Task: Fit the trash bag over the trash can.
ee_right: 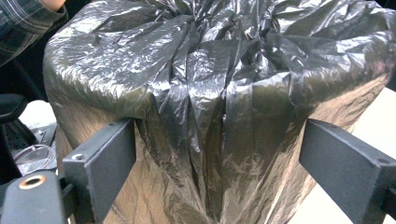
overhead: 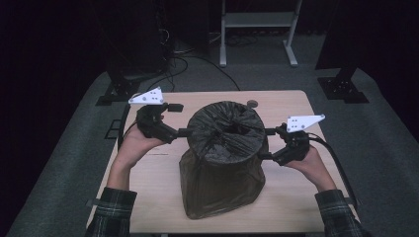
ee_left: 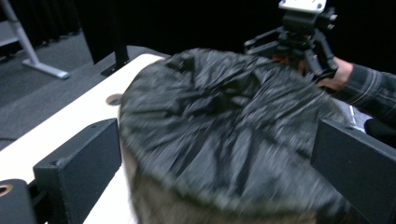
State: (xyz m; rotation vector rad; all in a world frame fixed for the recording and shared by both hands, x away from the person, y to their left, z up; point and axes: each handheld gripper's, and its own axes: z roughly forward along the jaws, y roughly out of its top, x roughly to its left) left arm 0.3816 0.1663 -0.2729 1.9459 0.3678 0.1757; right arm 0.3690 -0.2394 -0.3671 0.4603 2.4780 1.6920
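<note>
Black bin bag (overhead: 225,148) stood on the bench (overhead: 291,197) between your two tools, stretched over a round form. Film looked thin, slippery, easily torn; gathered pleats at the rim seemed the best hold. Left hand-held gripper (overhead: 184,131) and right hand-held gripper (overhead: 267,143) both spread wide, flanking the rim, clamping nothing.

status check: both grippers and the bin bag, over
Left gripper open at the bag's left rim. Right gripper open, jaws either side of a fold on its right. Black bin bag upright on the table, mouth bunched partly shut. Nothing in the way.
</note>
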